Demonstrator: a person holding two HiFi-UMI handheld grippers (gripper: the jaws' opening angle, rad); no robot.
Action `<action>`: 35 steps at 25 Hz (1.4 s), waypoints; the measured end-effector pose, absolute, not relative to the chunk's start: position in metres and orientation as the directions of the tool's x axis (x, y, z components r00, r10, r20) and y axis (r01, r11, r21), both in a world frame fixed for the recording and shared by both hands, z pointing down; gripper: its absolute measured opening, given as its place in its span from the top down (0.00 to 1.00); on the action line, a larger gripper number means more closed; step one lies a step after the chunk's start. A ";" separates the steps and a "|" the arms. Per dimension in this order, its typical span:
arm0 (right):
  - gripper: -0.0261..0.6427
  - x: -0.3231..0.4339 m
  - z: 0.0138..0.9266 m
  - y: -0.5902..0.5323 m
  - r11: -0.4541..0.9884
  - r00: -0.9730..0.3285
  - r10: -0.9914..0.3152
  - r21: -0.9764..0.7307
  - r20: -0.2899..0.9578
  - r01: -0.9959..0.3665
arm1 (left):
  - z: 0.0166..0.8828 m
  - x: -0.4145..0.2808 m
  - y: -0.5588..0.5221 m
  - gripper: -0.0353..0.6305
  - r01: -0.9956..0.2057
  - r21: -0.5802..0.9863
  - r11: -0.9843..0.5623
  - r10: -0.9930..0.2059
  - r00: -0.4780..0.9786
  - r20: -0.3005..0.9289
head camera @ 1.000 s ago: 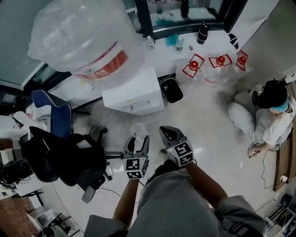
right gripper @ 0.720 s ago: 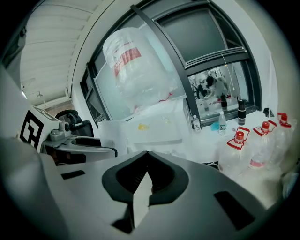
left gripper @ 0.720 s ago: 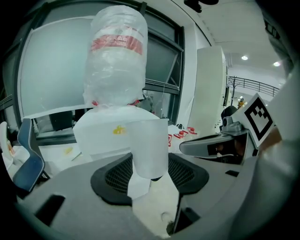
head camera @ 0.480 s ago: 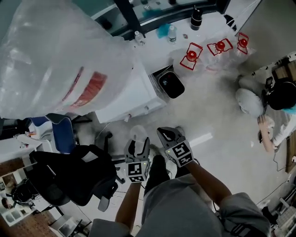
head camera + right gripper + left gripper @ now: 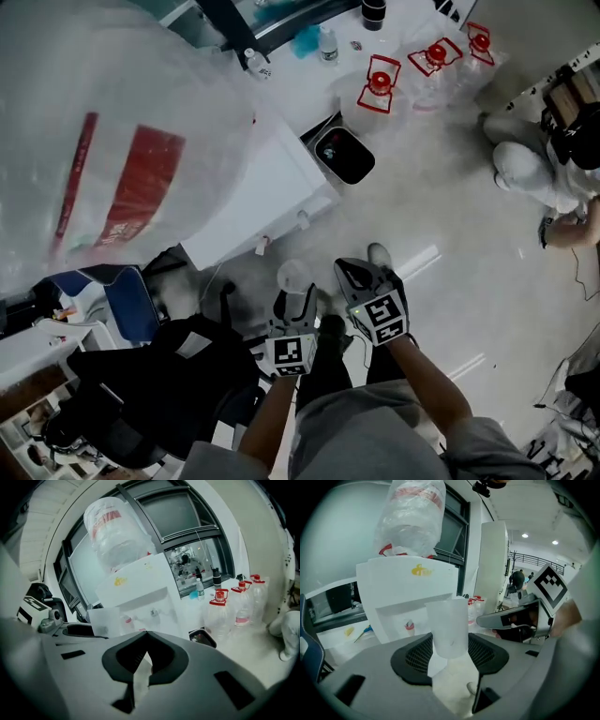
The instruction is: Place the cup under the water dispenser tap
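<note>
My left gripper (image 5: 293, 298) is shut on a translucent plastic cup (image 5: 450, 627), held upright between its black pads; from the head view the cup (image 5: 292, 275) shows just ahead of the jaws. The white water dispenser (image 5: 272, 202) stands in front, a big plastic-wrapped bottle (image 5: 103, 141) on top. Its red tap (image 5: 409, 626) and a second tap (image 5: 153, 613) sit in the recess, beyond the cup and apart from it. My right gripper (image 5: 354, 274) hovers beside the left one; its jaws meet at the tips (image 5: 146, 633) with nothing between them.
A black office chair draped with a jacket (image 5: 159, 384) crowds the left, a blue chair (image 5: 122, 300) behind it. A black bin (image 5: 344, 155) stands right of the dispenser. Red-capped water jugs (image 5: 380, 84) line the back wall. A person (image 5: 553, 159) sits on the floor far right.
Both grippers have sunk and come closer to the dispenser front, still side by side. The bottle now fills much more of the head view. The cup stays in the left jaws.
</note>
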State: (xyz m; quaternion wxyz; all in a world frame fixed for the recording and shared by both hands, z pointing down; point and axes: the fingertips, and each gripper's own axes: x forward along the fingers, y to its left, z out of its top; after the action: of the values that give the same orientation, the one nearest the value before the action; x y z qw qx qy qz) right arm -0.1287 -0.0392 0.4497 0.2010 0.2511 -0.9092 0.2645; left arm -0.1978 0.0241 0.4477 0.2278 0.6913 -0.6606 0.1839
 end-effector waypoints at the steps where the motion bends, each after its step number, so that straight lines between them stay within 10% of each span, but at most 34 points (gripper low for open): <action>1: 0.94 -0.129 0.455 -0.035 0.731 -0.788 -0.356 -0.375 0.502 -0.570 | 0.454 -0.201 0.027 0.59 -0.997 0.072 -0.024 -0.831 0.060 0.553; 35: 0.94 -0.141 0.630 -0.008 0.791 -0.790 -0.390 -0.267 0.473 -0.550 | 0.668 -0.294 -0.002 0.60 -0.968 -0.081 0.238 -0.952 -0.249 0.176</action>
State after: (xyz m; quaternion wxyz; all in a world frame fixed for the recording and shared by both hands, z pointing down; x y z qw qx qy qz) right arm -0.1408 -0.0076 0.6305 0.2008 0.2540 -0.9248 0.1997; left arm -0.2940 -0.0020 0.6685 0.0450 0.6111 -0.7855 0.0866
